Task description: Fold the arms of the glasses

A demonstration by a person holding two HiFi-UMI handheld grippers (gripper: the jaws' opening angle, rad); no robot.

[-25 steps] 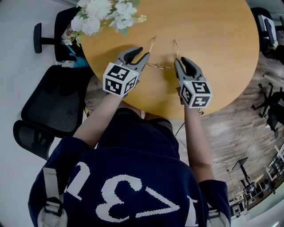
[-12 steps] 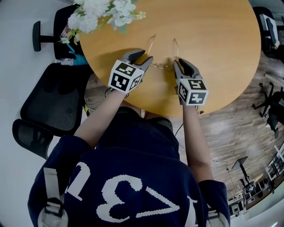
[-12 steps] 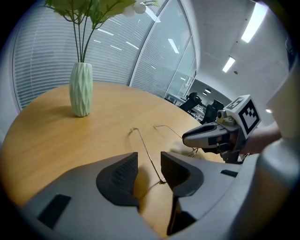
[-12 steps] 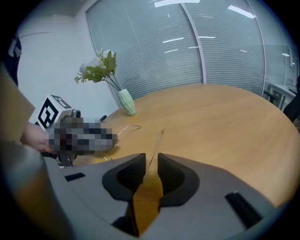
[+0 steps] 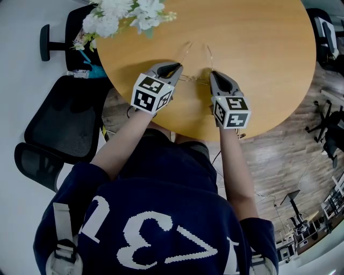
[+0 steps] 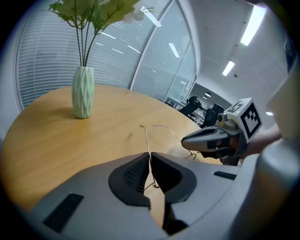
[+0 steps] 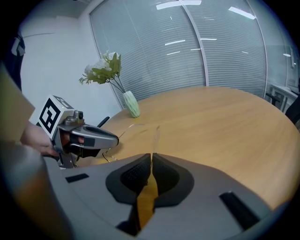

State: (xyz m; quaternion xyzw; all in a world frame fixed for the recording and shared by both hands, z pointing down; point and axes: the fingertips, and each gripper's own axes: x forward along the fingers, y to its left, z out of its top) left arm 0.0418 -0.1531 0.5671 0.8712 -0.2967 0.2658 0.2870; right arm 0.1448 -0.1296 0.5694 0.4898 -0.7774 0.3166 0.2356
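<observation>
Standing near the desk's [image 5: 252, 59] far left edge, a ribbed pale green vase [image 6: 83, 92] holds a bunch of white flowers [image 5: 129, 13] on thin green stems; it is the only container in sight.

One pair of thin wire glasses [image 5: 194, 80] lies toward the near edge of the round wooden desk, its front running between the two grippers and its two arms reaching away from the person, both unfolded. Two black office chairs [image 5: 59, 123] stand off the desk's left edge.

Both of the person's bare forearms stretch forward from a dark blue top, roughly side by side, each hand hidden behind its gripper's marker cube, and both grippers tip downward toward the desk.

The left gripper [image 5: 179, 67] sits at the left end of the glasses. Its jaws have just been closing and now stand clenched on the left arm [image 6: 146, 140] of the glasses, the wire running up from between the pads.

The right gripper [image 5: 211, 74] sits at the right end, close to the other gripper but not touching it. Its jaws have also just been closing and are pinched together on the right arm [image 7: 156, 133], which rises thin and pale from the pads.
</observation>
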